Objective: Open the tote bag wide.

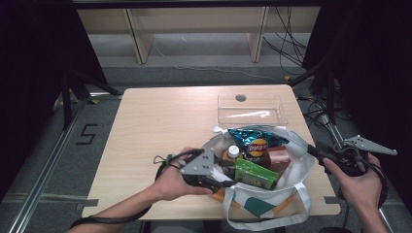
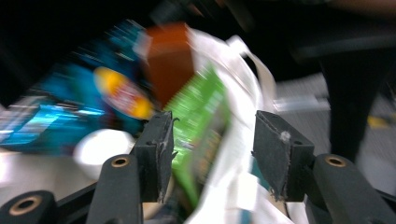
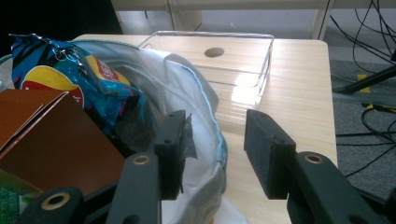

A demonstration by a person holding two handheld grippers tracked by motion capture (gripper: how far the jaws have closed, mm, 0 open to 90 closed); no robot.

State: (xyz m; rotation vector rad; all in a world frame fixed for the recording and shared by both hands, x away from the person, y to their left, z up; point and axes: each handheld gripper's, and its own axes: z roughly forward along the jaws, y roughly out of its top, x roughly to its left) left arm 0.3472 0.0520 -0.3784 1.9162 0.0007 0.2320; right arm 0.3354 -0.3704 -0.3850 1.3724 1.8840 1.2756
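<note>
Two grippers work at one white tote bag near the front edge of the table. In the left gripper view the left gripper stands with its jaws apart, the bag's near rim and the green packet between them but neither pad pressing on either; that picture is blurred, so finer contact cannot be told. The right gripper straddles the bag's far rim with its jaws partly open, one inside against the lining and one outside, not clamped.

With neither rim pinched, the soft cloth could slump and a jaw could snag the packet or tip the brown carton.

The bag is open and full: blue chip bag, small white-capped bottle, carton and green packet. Beyond it lies a clear plastic tray.
</note>
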